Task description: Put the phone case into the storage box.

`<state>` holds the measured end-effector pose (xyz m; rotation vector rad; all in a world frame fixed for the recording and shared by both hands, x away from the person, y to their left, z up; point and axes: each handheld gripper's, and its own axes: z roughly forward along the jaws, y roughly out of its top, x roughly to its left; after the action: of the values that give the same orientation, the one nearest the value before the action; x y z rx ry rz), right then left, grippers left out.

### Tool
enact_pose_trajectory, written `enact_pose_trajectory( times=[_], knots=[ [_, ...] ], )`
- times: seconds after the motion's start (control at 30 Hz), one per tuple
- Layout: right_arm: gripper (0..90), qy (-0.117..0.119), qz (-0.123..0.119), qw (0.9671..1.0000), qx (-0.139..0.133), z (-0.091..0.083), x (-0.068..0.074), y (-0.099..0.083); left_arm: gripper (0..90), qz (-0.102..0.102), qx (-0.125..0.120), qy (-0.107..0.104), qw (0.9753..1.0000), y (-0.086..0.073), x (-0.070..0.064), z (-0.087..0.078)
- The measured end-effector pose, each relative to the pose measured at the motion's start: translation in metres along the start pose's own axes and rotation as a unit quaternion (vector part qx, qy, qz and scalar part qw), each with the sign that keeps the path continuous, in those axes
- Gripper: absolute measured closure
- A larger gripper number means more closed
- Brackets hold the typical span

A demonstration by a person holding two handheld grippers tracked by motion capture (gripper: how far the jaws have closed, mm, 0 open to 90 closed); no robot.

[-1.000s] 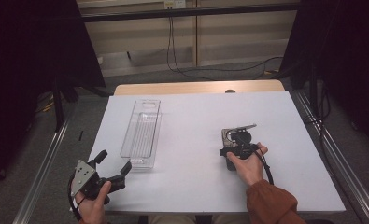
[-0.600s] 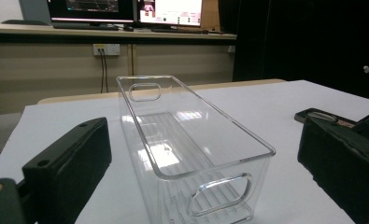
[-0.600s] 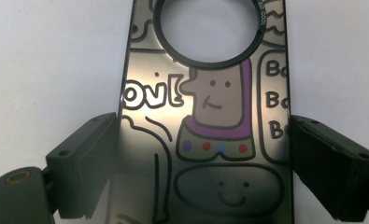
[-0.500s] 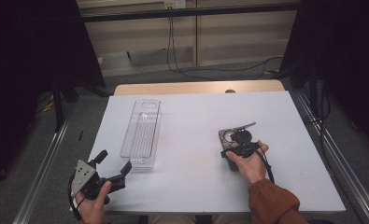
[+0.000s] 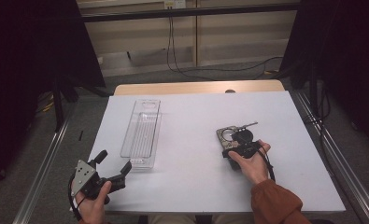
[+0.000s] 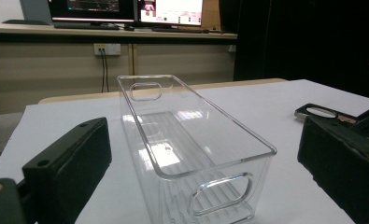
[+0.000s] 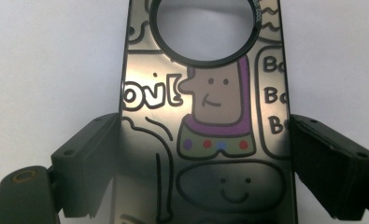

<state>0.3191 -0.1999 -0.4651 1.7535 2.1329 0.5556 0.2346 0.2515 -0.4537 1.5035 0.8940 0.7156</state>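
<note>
Nearest the person, the left hand-held gripper (image 5: 111, 169) rests at the front-left corner of the counter (image 5: 196, 186), jaws spread wide and holding nothing. In the left gripper view its two black jaws frame the near end of the clear bin (image 6: 191, 154), which stands apart from them, upright and empty.

Farther in on the right, the right hand-held gripper (image 5: 238, 148) sits low over the phone case (image 5: 232, 137), a flat printed piece with a round hole near its far end, lying on the white counter well apart from the bin (image 5: 141, 133). In the right gripper view the jaws straddle the case (image 7: 205, 116) from both long sides, close against its edges. Whether they already press on it I cannot tell; they look nearly closed on it rather than clamped.

The risks, as I judge them:
- The case is thin and glossy. A pinch on its narrow edges could let it squirt out or flip once lifted.
- It lies flat on the counter, so jaws set too high would close above the edge and skid over the top.
- The grip sits toward the near end, so the far end may droop and catch the bin's rim on the way over.
- The light bin could slide if bumped, since the left jaws are not steadying it.
</note>
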Motion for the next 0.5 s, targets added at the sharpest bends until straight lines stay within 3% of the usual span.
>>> enact_pose_trajectory(
  times=[0.5],
  knots=[
    [12.3, 0.03, -0.024, 0.9971, -0.066, -0.013, -0.002, -0.003, 2.8, -0.002, -0.001, -0.001, 1.0, 0.0, -0.001, 0.0]
  ],
)
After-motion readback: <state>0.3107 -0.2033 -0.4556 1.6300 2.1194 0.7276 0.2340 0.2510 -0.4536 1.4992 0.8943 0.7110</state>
